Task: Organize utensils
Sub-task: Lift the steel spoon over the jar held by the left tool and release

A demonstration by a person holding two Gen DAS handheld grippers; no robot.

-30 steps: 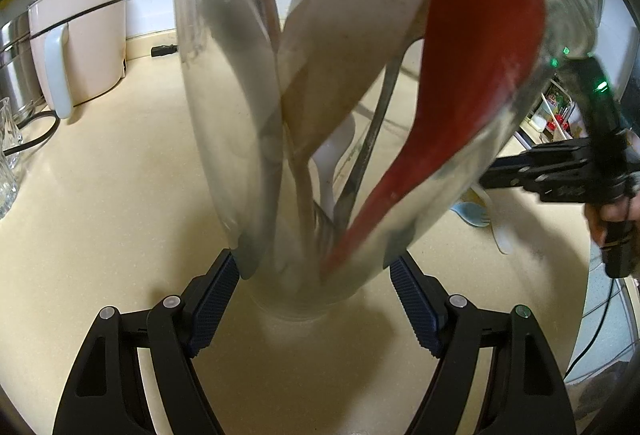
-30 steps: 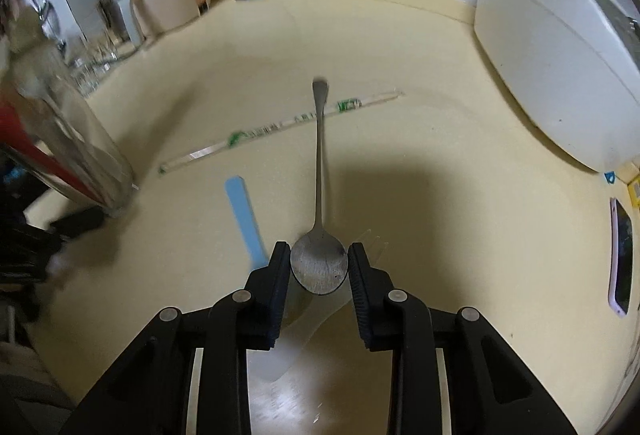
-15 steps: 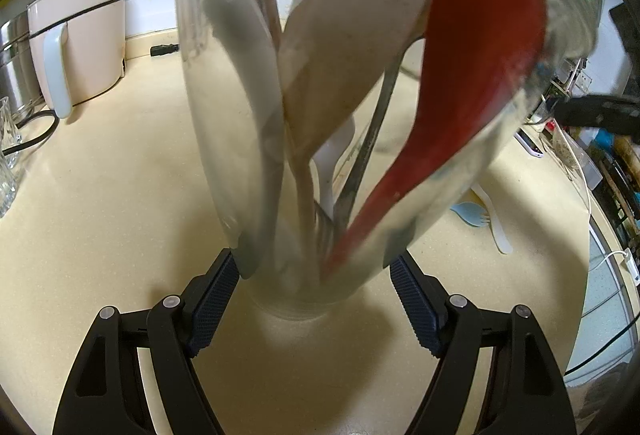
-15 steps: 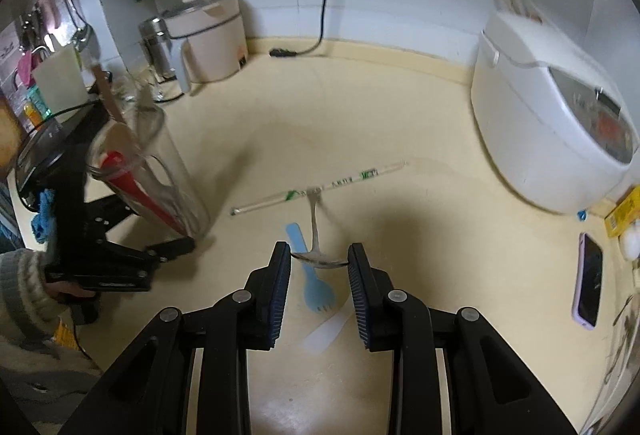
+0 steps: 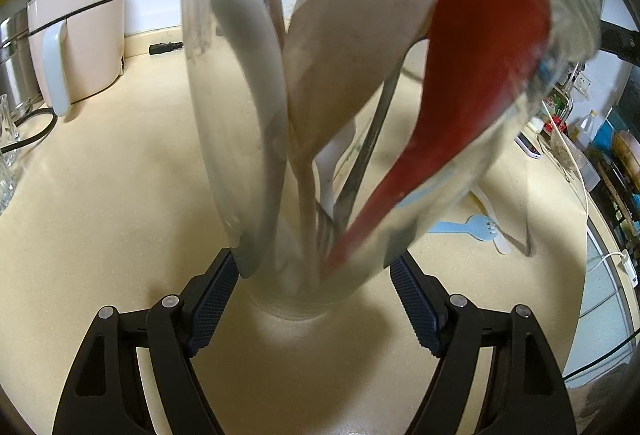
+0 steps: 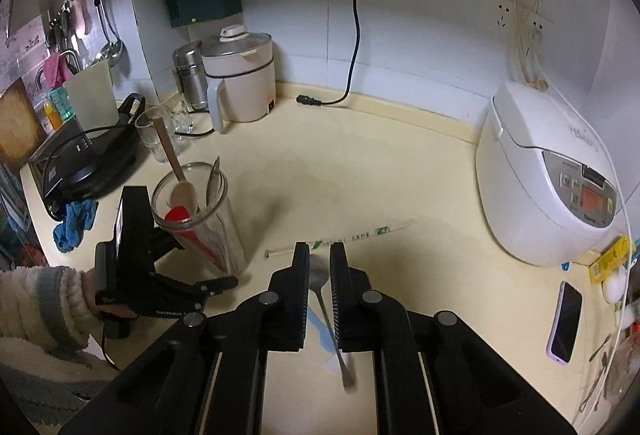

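My left gripper (image 5: 314, 275) is shut on a clear glass jar (image 5: 360, 107), tilted, holding a red spoon (image 5: 460, 99), a wooden spatula (image 5: 352, 47), a white spoon and metal utensils. The jar (image 6: 200, 219) also shows in the right wrist view, left of centre. My right gripper (image 6: 319, 263) is shut on a metal spoon (image 6: 322, 283), lifted above the counter with its handle hanging down toward the camera. A blue plastic fork (image 5: 472, 225) and a white utensil lie on the counter to the right of the jar. A paper-wrapped chopstick pair (image 6: 344, 237) lies ahead.
A white rice cooker (image 6: 552, 175) stands at the right, a phone (image 6: 566, 323) near the counter's edge. A pink electric pot (image 6: 240, 83), steel flask and glasses (image 6: 160, 131) stand at the back left, with a black appliance and blue cloth (image 6: 74, 223) beside them.
My right gripper has lifted the metal spoon well above the counter; its handle now hangs down. The left gripper and jar have stayed put.
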